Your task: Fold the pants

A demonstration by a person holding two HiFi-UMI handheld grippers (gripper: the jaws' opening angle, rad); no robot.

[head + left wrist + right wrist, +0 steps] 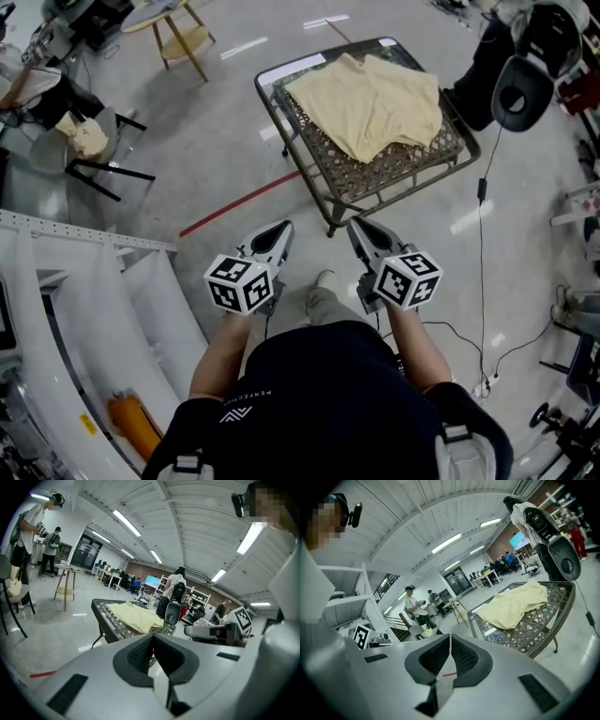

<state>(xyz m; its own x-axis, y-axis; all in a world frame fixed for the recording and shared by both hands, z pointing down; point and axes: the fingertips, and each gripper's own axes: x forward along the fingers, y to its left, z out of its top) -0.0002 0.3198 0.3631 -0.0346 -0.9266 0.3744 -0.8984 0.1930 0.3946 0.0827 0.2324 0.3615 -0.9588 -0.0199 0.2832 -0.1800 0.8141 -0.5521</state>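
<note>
Pale yellow pants point(370, 103) lie crumpled on a dark woven-top table point(319, 159) ahead of me; they also show in the left gripper view as the pants point(137, 617) and in the right gripper view as the pants point(513, 605). My left gripper point(284, 228) is shut and empty, held short of the table's near corner. My right gripper point(354, 225) is shut too, nothing in it, just before the table's front leg. Both sets of jaws meet with no gap, the left gripper point(152, 638) and the right gripper point(450, 639).
A white shelving frame point(84, 281) stands close at my left. A wooden stool point(178, 33) and a black chair point(89, 150) are at far left. A black bag and speaker point(520, 75) sit right of the table, with a cable point(483, 253) across the floor. People stand in the background.
</note>
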